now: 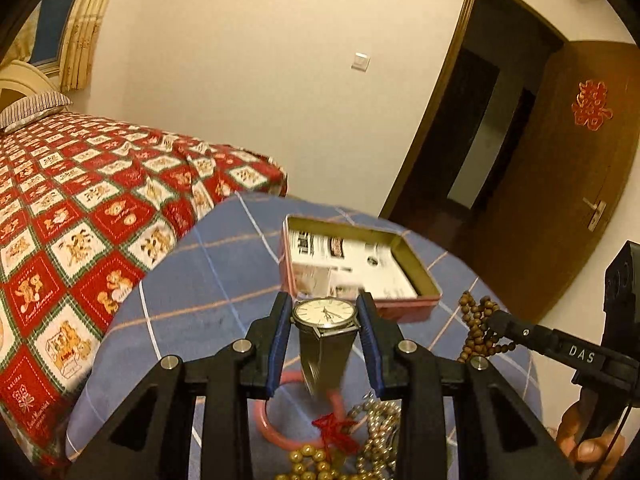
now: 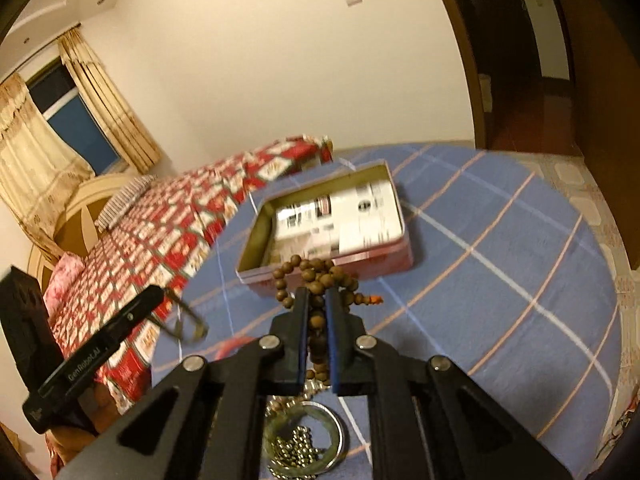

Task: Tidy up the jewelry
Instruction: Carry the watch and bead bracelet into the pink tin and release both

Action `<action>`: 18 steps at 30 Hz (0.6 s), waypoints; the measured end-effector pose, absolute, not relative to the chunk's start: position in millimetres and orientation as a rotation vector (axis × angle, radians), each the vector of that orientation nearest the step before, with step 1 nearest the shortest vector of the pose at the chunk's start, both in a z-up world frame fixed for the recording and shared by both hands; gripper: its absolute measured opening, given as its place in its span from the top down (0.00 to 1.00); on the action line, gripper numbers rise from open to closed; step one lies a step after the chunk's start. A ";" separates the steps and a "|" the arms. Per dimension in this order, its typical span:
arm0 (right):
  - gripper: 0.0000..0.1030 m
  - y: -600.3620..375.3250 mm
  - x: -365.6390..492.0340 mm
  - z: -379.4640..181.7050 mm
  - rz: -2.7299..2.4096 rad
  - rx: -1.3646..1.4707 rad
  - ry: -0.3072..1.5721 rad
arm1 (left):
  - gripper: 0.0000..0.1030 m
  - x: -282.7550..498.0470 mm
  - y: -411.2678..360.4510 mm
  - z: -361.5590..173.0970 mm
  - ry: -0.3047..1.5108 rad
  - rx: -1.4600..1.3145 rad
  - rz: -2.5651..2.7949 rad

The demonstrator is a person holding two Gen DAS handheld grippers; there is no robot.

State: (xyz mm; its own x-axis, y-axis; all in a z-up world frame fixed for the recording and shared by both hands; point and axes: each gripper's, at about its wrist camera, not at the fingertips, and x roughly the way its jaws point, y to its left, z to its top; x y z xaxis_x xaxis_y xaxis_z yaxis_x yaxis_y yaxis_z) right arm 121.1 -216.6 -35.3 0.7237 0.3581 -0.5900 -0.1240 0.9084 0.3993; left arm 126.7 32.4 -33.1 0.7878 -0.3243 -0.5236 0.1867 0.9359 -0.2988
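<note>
A round desk (image 1: 224, 264) is seen, draped in soft blue checked cloth; near its far side a shallow pink tin (image 1: 412, 304) of thin rigid metal lies open, printed paper lining its floor. The wristwatch (image 1: 325, 314) is clamped at its case between the blue pads of the left gripper (image 1: 325, 320), jaws at a middling width, above the desk and just short of the tin; it is judged hard, smooth and fairly heavy, its glass fragile, its strap hanging limp, so the case sides are the sound hold. The wooden bead string (image 2: 316, 280) is pinched in the narrowly closed right gripper (image 2: 318, 312); light, loose and apt to swing. A pink bangle (image 1: 268, 420), gold bead chains (image 1: 376, 432) and a greenish ring (image 2: 304, 440) lie below.
</note>
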 end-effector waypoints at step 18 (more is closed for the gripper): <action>0.89 -221.6 197.3 -16.6 0.210 0.360 0.603 | 0.67 204.1 -10.1 -7.6 0.509 -0.220 -0.335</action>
